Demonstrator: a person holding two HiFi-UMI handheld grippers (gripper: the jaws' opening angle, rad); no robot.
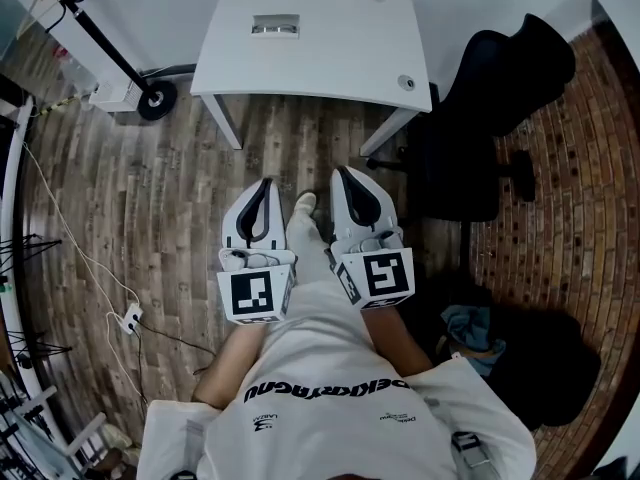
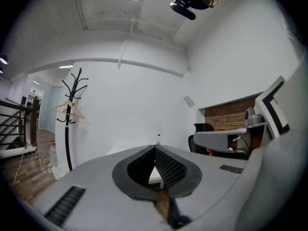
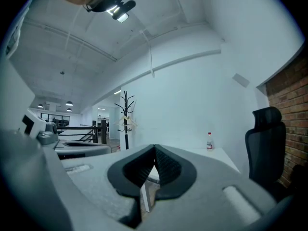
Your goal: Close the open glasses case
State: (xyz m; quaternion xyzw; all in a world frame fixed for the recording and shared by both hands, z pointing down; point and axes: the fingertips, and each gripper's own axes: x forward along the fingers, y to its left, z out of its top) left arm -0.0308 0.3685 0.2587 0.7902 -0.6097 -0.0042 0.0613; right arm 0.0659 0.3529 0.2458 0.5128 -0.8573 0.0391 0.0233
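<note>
Standing back from the counter (image 1: pixel 330 63), the person holds both grippers low before the body, probably because the reach has not yet begun. The glasses case (image 1: pixel 275 26) lies on the counter's far half, well apart from them. The left gripper (image 1: pixel 264 183) and right gripper (image 1: pixel 343 171) point side by side toward the counter, their fingers (image 2: pixel 168 167) pressed together at the tips and holding nothing.

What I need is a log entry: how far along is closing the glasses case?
Done: nothing visible. The glasses case lies untouched on the white table and looks open, though it is small in the head view. In hand: nothing. The left hand-held gripper and the right hand-held gripper are shut and empty, over the floor short of the table. Left: approach, reach the case, fold its lid shut.
</note>
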